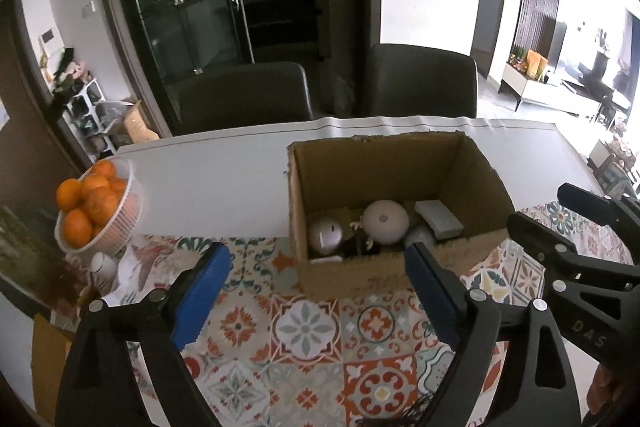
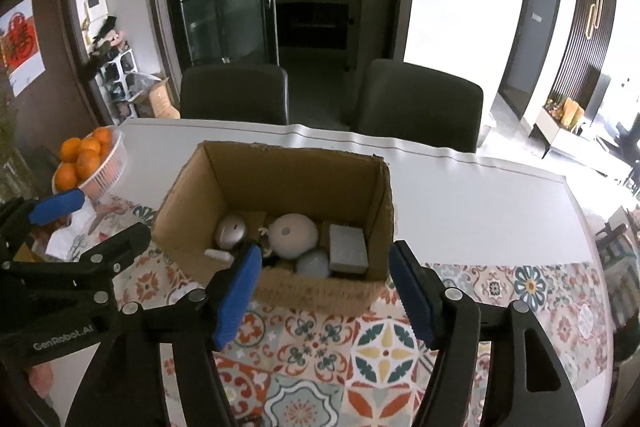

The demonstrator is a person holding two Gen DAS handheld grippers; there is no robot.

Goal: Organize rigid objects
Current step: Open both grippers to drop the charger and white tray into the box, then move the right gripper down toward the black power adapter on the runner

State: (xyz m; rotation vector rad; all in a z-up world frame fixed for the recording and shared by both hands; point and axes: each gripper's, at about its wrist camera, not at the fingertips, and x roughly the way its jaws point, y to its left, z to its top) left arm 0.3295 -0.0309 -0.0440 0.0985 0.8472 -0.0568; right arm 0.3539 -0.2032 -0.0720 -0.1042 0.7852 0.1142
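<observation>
An open cardboard box [image 1: 340, 183] [image 2: 280, 171] stands on the patterned mat. Inside it lie a silver round item [image 1: 325, 235] [image 2: 231, 231], a beige dome-shaped item [image 1: 385, 221] [image 2: 293, 235], a grey block [image 1: 438, 219] [image 2: 347, 247], a grey-blue ball [image 2: 314, 263] and a small white piece [image 2: 218, 253]. My left gripper [image 1: 318, 259] hovers open just before the box's near wall, with nothing between its blue pads [image 1: 202, 299]. My right gripper [image 2: 325, 255] is open too, in front of the same wall and holding nothing. Each gripper shows at the edge of the other's view: the right gripper [image 1: 556, 211], the left gripper [image 2: 92, 223].
A white basket of oranges [image 1: 96, 203] [image 2: 90, 159] stands at the table's left, with a small white jar [image 1: 102, 265] and crumpled paper beside it. Two dark chairs [image 1: 244, 95] [image 2: 420, 103] stand behind the white table [image 2: 480, 203]. The tile-patterned mat [image 1: 304, 327] covers the near side.
</observation>
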